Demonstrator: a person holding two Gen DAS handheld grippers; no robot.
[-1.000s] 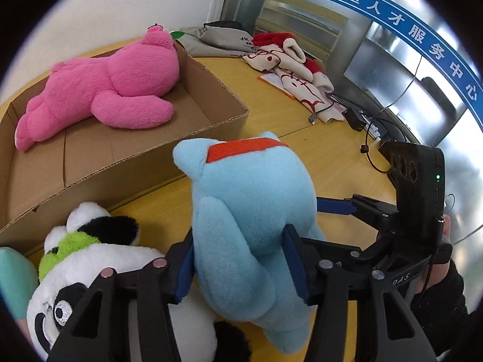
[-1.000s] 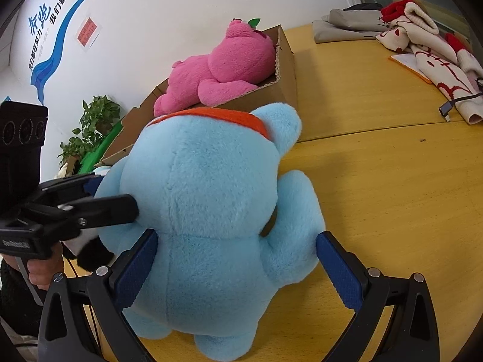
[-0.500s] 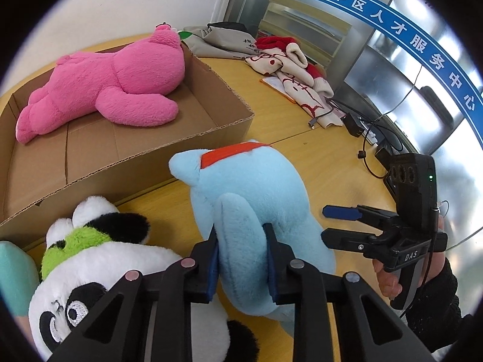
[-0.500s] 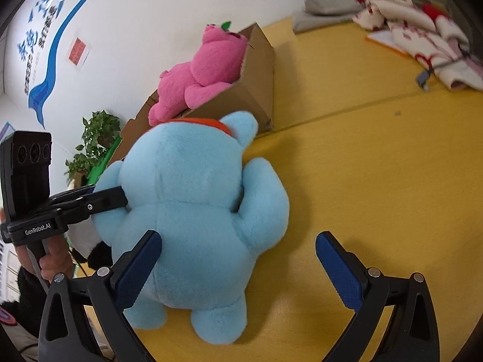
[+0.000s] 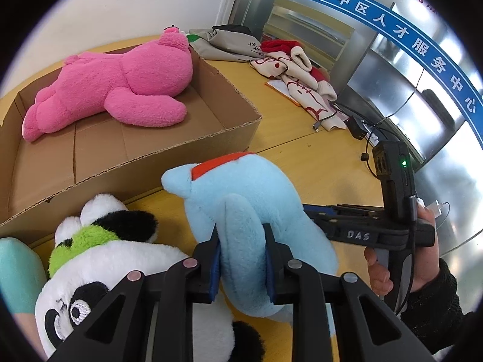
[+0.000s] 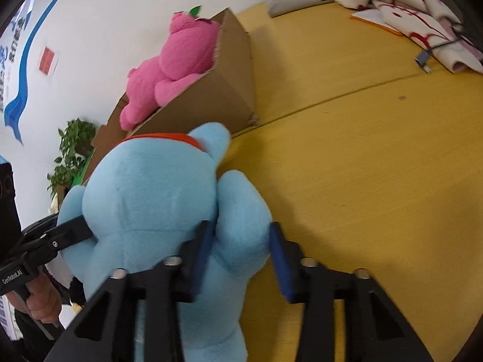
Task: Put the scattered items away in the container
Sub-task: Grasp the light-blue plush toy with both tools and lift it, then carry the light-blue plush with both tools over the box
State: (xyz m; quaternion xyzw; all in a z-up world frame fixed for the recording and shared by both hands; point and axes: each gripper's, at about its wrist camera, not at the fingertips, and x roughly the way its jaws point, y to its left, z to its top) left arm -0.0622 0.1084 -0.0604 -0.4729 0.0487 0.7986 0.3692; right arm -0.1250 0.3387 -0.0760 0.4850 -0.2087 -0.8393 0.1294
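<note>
Left gripper first: its jaws have just been closing, and now the blue pads pinch one arm of the blue plush toy, with the fur bulging out between them. On its left lies a panda plush, touching the blue toy, so I judge that I must lift straight up and not drag sideways, or the panda will come along.

The blue plush toy is on the yellow table, just in front of the near wall of the cardboard box. This box stands toward the far left side of the table. A pink plush already lies inside along the far wall, and the near half of the floor is free.

On the right, the right gripper has also just been closing, and the other arm of the toy is now between its pads. The inner pad is pushed in between arm and body. The outer pad only just meets the fur, so this hold looks weaker to me.

To do the step well, I think both hands should rise together and at the same height, so the soft body hangs between them. Then they carry it over the near wall and lower it beside the pink plush. A thin arm can slip out, so I would go slowly.
</note>
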